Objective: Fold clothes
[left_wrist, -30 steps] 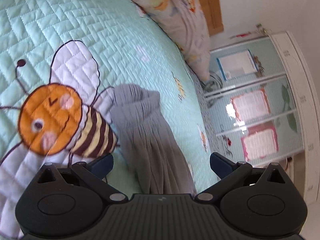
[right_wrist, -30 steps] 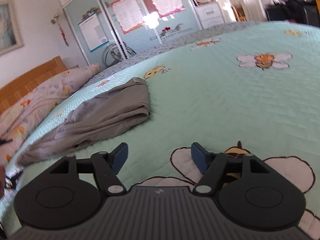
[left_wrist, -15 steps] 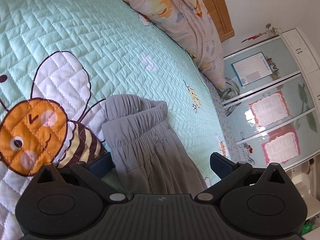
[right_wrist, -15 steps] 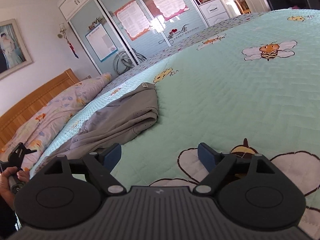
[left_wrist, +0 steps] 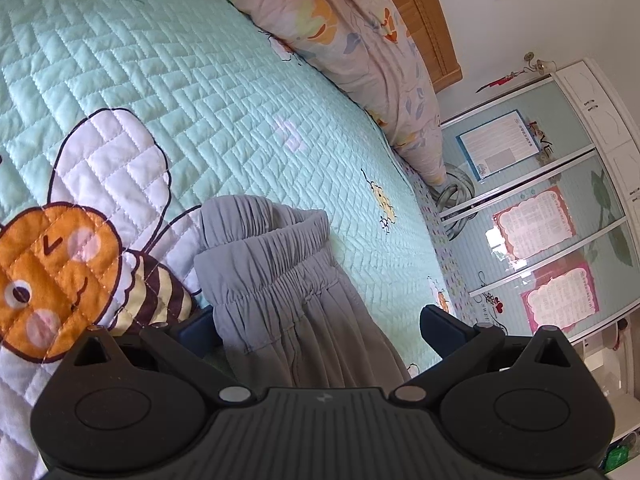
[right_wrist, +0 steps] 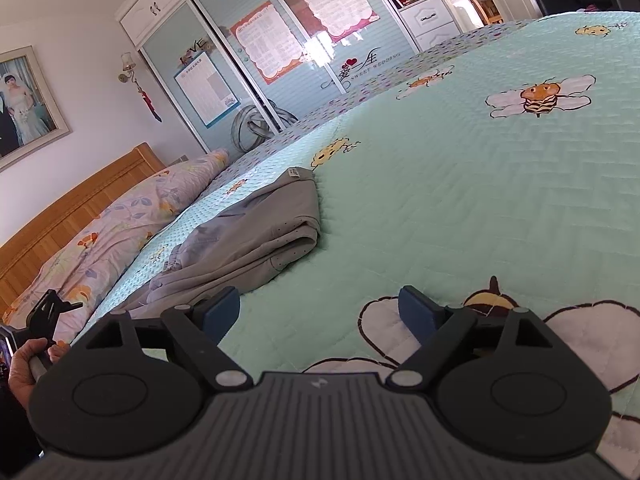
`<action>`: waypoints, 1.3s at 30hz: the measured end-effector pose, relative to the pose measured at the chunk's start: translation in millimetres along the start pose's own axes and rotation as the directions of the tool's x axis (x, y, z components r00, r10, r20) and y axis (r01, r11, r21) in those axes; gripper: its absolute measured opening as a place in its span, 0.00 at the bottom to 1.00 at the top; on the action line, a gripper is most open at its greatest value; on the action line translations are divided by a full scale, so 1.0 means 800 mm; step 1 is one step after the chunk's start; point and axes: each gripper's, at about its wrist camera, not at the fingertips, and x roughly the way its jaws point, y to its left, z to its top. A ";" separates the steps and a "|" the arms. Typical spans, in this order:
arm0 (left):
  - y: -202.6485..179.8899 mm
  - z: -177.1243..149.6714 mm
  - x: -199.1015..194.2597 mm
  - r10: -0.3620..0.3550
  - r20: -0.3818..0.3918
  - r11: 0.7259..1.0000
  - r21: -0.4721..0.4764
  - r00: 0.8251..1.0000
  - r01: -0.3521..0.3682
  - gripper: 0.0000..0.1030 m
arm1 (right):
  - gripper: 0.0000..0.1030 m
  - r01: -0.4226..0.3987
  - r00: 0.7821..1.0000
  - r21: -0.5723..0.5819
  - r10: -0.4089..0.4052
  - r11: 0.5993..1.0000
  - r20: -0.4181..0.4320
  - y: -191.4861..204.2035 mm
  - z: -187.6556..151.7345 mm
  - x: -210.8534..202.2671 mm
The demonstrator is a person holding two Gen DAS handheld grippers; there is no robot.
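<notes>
On bed quilt (left_wrist: 248,120), grey trousers (left_wrist: 280,280) lie bunched, waistband end between fingers of my left claw (left_wrist: 316,326), spread wide, gripping nothing. Right claw (right_wrist: 320,308) also agape, trousers (right_wrist: 256,236) just beyond. Pinch waistband corner through all layers; right takes hem end, pull flat before folding.

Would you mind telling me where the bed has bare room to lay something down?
Free: the quilt right of the grey trousers, out to the small bee print. Also free between trousers and pillows. Crowded: along the headboard, where pillows lie.
</notes>
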 end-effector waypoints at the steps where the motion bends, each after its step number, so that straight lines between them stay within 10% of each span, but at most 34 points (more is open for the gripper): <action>1: -0.002 -0.001 0.002 0.008 0.000 1.000 0.011 1.000 -0.008 0.99 | 0.86 -0.002 1.000 0.000 0.002 1.000 0.000 0.000 0.000 0.000; 6: -0.007 -0.003 0.005 0.026 0.005 0.999 0.047 1.000 -0.026 0.96 | 0.87 -0.008 1.000 0.003 0.008 1.000 0.001 0.000 -0.001 -0.001; 13: 0.045 0.016 0.001 -0.015 -0.057 0.998 -0.069 0.998 0.011 0.35 | 0.88 -0.015 1.000 0.009 0.015 1.000 0.004 -0.001 -0.001 -0.002; 39: 0.067 0.016 0.003 -0.141 -0.071 0.983 -0.128 0.987 0.131 0.36 | 0.89 -0.026 1.000 0.019 0.026 0.999 0.008 -0.001 -0.001 0.000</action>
